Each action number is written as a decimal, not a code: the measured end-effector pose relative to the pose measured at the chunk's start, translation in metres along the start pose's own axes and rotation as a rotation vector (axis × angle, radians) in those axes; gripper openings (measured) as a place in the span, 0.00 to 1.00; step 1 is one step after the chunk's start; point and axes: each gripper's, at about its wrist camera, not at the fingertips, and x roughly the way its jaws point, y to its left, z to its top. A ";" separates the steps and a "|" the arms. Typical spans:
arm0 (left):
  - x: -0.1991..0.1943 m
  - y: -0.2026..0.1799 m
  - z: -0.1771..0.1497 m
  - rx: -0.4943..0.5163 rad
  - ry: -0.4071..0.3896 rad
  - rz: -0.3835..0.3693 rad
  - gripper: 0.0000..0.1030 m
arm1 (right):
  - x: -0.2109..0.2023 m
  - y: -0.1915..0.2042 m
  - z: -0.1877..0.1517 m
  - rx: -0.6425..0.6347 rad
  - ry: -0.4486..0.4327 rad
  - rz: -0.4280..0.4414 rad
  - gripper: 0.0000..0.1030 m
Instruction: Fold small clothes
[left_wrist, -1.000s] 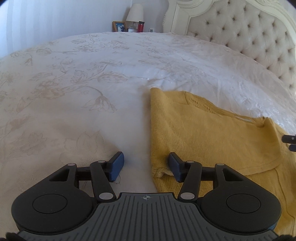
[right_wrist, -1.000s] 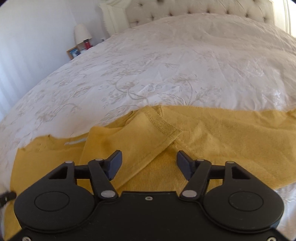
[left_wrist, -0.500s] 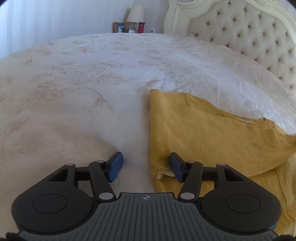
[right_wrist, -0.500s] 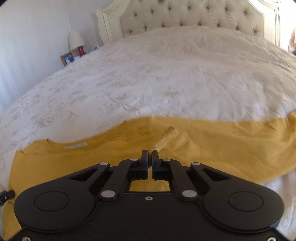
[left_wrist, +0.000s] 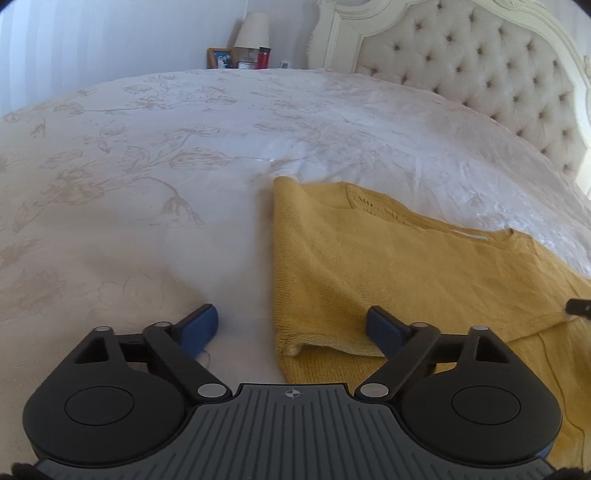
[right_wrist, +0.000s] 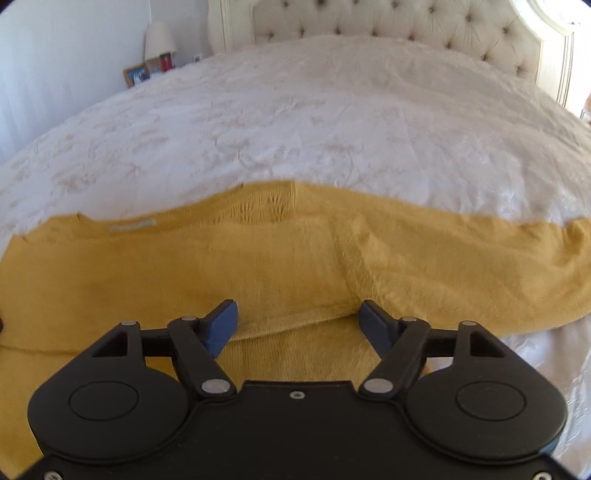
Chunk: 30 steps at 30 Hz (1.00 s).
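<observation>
No readable writing anywhere here: the pale neck label (right_wrist: 131, 225) on the yellow sweater (right_wrist: 258, 266) is blank at this sharpness, no letters come through.

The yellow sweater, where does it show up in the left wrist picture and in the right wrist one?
Left wrist: yellow sweater fills the lower right, its folded edge running up the middle.
Right wrist: it spans the whole width across the middle.
Shared landmark: the tufted headboard at the top.

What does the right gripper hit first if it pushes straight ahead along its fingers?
Likely the yellow sweater: the open right gripper points down at its folded-over layer, nothing between the jaws. Exact contact point is unclear.
</observation>
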 end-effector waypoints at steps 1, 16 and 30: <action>0.000 -0.001 0.000 0.004 0.000 -0.003 0.90 | 0.003 -0.002 -0.003 0.003 0.013 0.008 0.74; -0.002 -0.007 -0.003 0.024 -0.030 0.006 0.90 | -0.038 -0.165 0.015 0.154 -0.010 -0.085 0.75; -0.043 -0.056 0.001 0.183 -0.219 -0.088 0.90 | -0.002 -0.275 0.016 0.244 0.068 -0.206 0.86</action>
